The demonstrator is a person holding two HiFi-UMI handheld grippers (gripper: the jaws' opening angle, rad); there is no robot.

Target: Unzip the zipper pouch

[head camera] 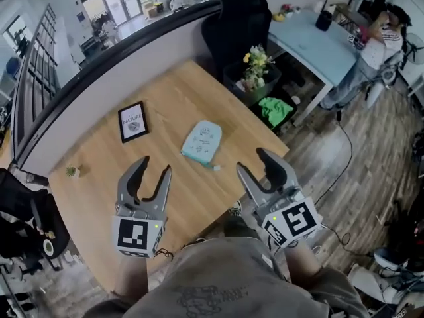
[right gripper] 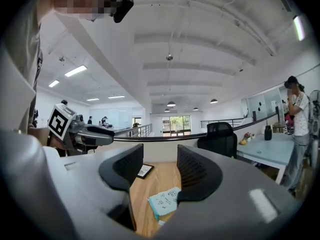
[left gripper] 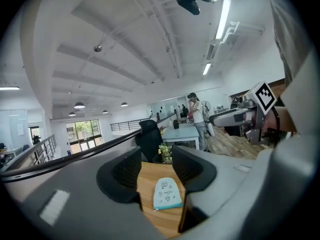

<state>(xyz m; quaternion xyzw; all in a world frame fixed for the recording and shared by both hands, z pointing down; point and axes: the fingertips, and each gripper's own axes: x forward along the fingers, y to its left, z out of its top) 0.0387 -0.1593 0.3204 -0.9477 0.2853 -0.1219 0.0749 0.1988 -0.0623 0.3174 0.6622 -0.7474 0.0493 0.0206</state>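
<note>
- Step in hand is the approach: the zipper pouch (head camera: 201, 141) lies untouched, apparently zipped shut.
- The left gripper (head camera: 154, 166) and the right gripper (head camera: 253, 161) hover just short of it, each with jaws spread and nothing between them.
- Next, probably, one gripper pins the fabric while the other pinches the small pull at the near end.
- The pouch is pale teal, flat and doodle-printed, and sits mid-way across the wooden table (head camera: 195, 197).

Head view steeply down over the table (head camera: 179, 105); gripper views low, forward; pouch (head camera: 201, 142) in all three.
</note>
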